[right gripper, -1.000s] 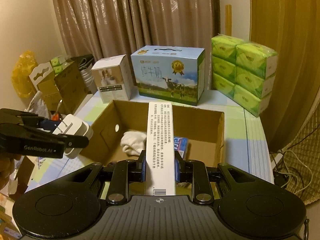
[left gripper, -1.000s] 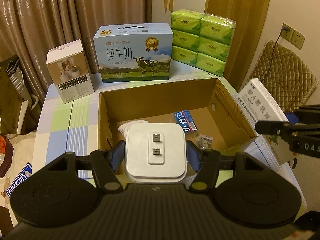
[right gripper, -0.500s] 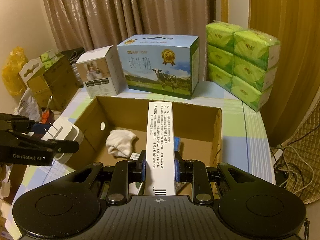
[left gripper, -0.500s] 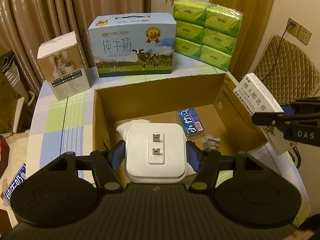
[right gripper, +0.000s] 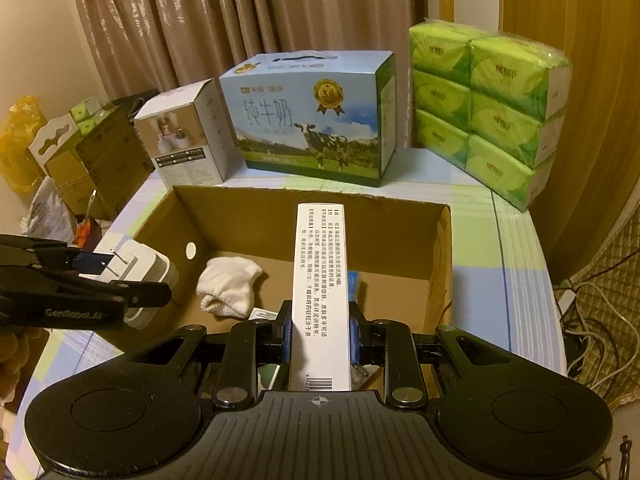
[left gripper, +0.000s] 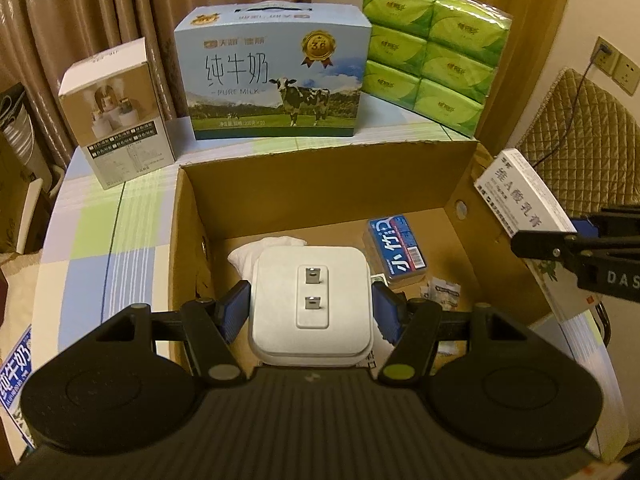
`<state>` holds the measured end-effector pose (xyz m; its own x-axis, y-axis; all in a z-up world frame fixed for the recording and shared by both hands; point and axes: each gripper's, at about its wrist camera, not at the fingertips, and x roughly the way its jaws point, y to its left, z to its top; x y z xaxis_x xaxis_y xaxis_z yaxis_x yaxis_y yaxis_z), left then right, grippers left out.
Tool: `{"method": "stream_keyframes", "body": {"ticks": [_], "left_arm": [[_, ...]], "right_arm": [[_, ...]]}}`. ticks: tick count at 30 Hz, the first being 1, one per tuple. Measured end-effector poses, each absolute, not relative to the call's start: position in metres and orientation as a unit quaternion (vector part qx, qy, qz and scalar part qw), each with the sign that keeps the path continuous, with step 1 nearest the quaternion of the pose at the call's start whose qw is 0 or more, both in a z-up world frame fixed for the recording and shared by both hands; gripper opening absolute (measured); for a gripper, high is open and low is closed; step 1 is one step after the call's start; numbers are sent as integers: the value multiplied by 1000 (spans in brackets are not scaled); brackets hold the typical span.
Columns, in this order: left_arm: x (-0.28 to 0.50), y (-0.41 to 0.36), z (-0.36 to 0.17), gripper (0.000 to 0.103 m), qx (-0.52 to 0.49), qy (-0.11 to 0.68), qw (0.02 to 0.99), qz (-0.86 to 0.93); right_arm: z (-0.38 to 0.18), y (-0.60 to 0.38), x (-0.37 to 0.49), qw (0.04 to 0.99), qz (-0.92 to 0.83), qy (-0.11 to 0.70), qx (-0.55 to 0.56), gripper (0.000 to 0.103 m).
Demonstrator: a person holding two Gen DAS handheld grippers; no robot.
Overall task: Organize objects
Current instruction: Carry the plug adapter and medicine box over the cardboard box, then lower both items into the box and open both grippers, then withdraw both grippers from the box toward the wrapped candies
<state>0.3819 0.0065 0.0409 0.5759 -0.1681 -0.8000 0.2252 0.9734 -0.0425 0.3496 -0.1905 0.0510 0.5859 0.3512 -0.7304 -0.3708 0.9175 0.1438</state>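
Observation:
An open cardboard box (left gripper: pixel 320 184) stands on the checked tablecloth. My left gripper (left gripper: pixel 312 312) is shut on a white plug adapter (left gripper: pixel 312 304) with two prongs, held above the box's near left part. It also shows in the right wrist view (right gripper: pixel 140 272). My right gripper (right gripper: pixel 318 340) is shut on a long white medicine carton (right gripper: pixel 320 280), held above the box's near right edge; the carton also shows in the left wrist view (left gripper: pixel 524 196). Inside the box lie a white sock (right gripper: pixel 228 284), a blue pack (left gripper: pixel 396 250) and small sachets (left gripper: pixel 442 292).
Behind the box stand a small white product box (left gripper: pixel 116 116), a blue milk carton case (left gripper: pixel 276 76) and a green tissue pack (left gripper: pixel 436 52). Curtains hang behind. A quilted chair (left gripper: pixel 580 140) is at right. Cardboard boxes (right gripper: pixel 88 160) stand left of the table.
Both grippers have moved forward and closer to the cardboard box, still holding their objects. The box and the items behind it look larger and nearer.

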Motion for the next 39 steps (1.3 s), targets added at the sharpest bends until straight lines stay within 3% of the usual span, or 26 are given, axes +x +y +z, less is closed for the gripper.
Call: {"method": "stream_keyframes", "body": {"ticks": [3, 25, 28, 34, 39], "left_arm": [[389, 9, 35, 75, 20, 443, 891, -101], [376, 20, 37, 75, 4, 424, 900, -103], [374, 21, 38, 75, 1, 422, 900, -103], [359, 22, 40, 75, -1, 417, 903, -104], [335, 24, 40, 75, -8, 417, 903, -101]], "right_arm": [[47, -191, 352, 890, 201, 410, -12, 23], [40, -187, 367, 899, 196, 391, 0, 24], [41, -192, 369, 903, 192, 383, 18, 55], [44, -200, 353, 905, 193, 379, 23, 59], [49, -206, 324, 906, 193, 376, 31, 70]]}}
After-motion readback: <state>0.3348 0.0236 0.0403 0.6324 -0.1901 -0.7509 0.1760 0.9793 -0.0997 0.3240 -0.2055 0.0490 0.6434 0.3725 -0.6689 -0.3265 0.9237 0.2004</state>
